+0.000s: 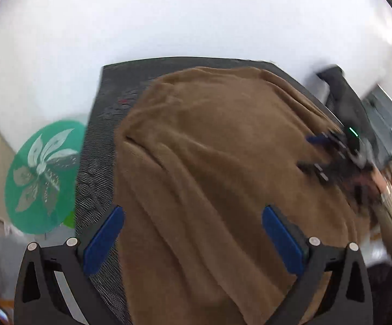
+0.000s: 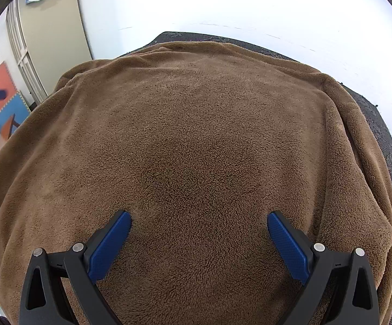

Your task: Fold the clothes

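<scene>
- The white wall [image 2: 223, 0] filled the top of both views, with a beige panel [image 2: 55, 21] to the left of it in the right wrist view.
- A dark textured worktop [image 1: 95, 162] sat against that wall; its bare surface showed along the left edge in the left wrist view and as a narrow strip at the far and right edges [image 2: 385, 146] in the right wrist view.
- A brown fleece garment [image 2: 196, 135] lay spread across most of the worktop, fairly flat in the middle, with long soft creases [image 1: 196, 162] running down it in the left wrist view and a folded, doubled edge along its right side [image 2: 358, 162].
- A round green disc with a white flower pattern [image 1: 41, 173] stood left of the worktop, below its level.
- Red and blue foam tiles [image 2: 3, 103] leaned at the far left of the right wrist view.
- The left gripper [image 1: 193, 216] hung over the near part of the garment, its jaws spread wide with nothing between them; the blue pads [image 1: 106, 238] were clear of the cloth.
- The right gripper [image 2: 198, 222] hovered low over the garment's middle, jaws likewise spread wide and empty; the same gripper appeared blurred at the garment's right edge [image 1: 328, 157] in the left wrist view.
- A green light [image 1: 353, 131] glowed on the right gripper's body.
</scene>
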A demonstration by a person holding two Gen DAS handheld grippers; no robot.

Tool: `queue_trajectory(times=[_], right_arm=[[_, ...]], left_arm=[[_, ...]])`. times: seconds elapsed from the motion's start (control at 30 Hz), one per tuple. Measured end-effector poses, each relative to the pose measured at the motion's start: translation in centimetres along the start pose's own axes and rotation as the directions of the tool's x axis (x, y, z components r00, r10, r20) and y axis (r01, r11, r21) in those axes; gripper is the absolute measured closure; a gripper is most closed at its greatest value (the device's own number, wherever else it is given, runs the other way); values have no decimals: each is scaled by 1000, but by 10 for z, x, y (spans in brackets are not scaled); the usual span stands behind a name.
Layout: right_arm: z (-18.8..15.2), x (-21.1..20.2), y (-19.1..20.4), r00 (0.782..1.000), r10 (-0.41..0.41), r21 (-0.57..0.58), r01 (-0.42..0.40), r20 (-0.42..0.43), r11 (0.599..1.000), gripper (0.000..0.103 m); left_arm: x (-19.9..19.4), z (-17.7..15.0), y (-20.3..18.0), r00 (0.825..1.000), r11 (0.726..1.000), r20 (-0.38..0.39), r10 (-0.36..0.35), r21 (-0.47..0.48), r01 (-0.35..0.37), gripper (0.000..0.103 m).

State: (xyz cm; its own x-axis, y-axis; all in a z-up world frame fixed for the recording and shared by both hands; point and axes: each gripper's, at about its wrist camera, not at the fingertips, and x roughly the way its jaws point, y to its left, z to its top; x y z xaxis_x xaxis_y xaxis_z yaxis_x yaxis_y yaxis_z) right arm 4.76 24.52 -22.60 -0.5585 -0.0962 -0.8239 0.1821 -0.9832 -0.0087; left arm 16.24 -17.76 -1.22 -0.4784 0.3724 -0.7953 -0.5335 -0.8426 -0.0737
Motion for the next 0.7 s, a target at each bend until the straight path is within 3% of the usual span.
queue_trajectory(times=[0.17,0.37,0.43,0.53,0.7], right_arm=[[0,1,1,1000,-10,14,10,3,1000,1],[0,1,2,1000,-11,14,11,3,1000,1],[0,1,2,1000,-12,13,12,3,1000,1],[-1,1,2,1000,-12,12,12,3,1000,1],[-1,2,2,1000,-12,12,12,3,1000,1]], left_arm=[[-32,-29,-38,1000,993,13,-2,119,1,0],[-54,-85,-71,994,980,-35,106,171,-98,0],[-51,-104,-74,981,968,-44,191,174,-181,0],[-46,-119,-69,943,938,-50,328,135,-319,0],[-25,-125,-37,907,908,-56,417,-11,-418,0]])
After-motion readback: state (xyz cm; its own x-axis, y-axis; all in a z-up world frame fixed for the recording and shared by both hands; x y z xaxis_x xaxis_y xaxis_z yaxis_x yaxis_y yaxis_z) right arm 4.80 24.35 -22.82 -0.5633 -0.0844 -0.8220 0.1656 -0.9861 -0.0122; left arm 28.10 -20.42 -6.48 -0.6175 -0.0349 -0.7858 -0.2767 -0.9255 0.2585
